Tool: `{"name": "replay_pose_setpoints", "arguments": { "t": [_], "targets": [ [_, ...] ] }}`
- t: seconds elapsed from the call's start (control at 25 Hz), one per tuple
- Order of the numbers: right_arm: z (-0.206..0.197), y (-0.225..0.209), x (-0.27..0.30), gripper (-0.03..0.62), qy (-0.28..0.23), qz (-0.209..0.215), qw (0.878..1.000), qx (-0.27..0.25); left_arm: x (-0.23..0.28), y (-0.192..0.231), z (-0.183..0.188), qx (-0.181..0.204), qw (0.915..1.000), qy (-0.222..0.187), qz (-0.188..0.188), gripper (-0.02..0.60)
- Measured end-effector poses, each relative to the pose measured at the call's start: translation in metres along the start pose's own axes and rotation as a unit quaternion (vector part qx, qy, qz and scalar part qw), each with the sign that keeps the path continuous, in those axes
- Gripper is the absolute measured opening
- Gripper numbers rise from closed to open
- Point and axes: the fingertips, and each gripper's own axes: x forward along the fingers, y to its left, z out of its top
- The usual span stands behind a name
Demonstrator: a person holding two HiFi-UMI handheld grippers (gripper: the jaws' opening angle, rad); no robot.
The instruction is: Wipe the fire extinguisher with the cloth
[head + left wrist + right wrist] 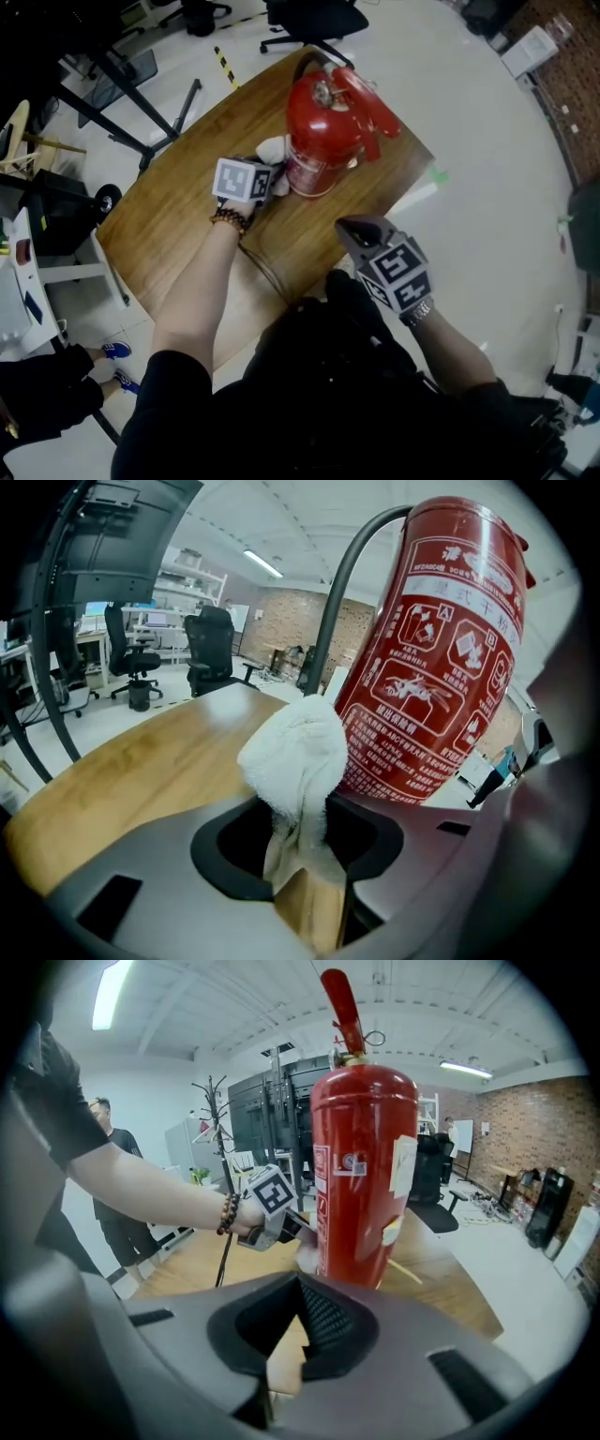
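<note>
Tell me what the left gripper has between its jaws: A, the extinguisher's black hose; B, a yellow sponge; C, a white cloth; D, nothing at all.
C: the left gripper view shows the left gripper pinching a fluffy white cloth right beside the red fire extinguisher.

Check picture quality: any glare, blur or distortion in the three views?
Head view: dim, dark clothing swallows detail, fire extinguisher sharp. Left gripper view: fisheye bends the table edge, cloth nearly washed out. Right gripper view: bright ceiling lamp, black corners.

red fire extinguisher [323, 131], white cloth [292, 761]
</note>
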Motion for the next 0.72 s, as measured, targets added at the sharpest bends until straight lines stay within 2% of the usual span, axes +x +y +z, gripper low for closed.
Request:
{"name": "replay_pose_setpoints", "arguments": {
  "t": [0.32, 0.48, 0.6, 0.72],
  "targets": [
    [-0.003, -0.001, 0.003, 0.021, 0.001, 0.005, 1.0, 0.006, 0.017, 0.009, -0.026, -0.02, 0.9994, 0.025, 0.013, 0.146],
    [-0.001, -0.007, 0.006, 0.021, -0.001, 0.013, 1.0, 0.003, 0.016, 0.01, -0.029, -0.016, 0.9986, 0.047, 0.022, 0.147],
    [0.004, -0.013, 0.007, 0.021, -0.003, 0.019, 1.0, -0.001, 0.003, 0.009, -0.02, -0.02, 0.9986, 0.038, 0.03, 0.147],
    [0.011, -0.02, 0.007, 0.021, -0.007, 0.026, 1.0, -0.009, -0.033, 0.009, 0.01, -0.015, 0.9978, 0.022, 0.061, 0.148]
  ]
}}
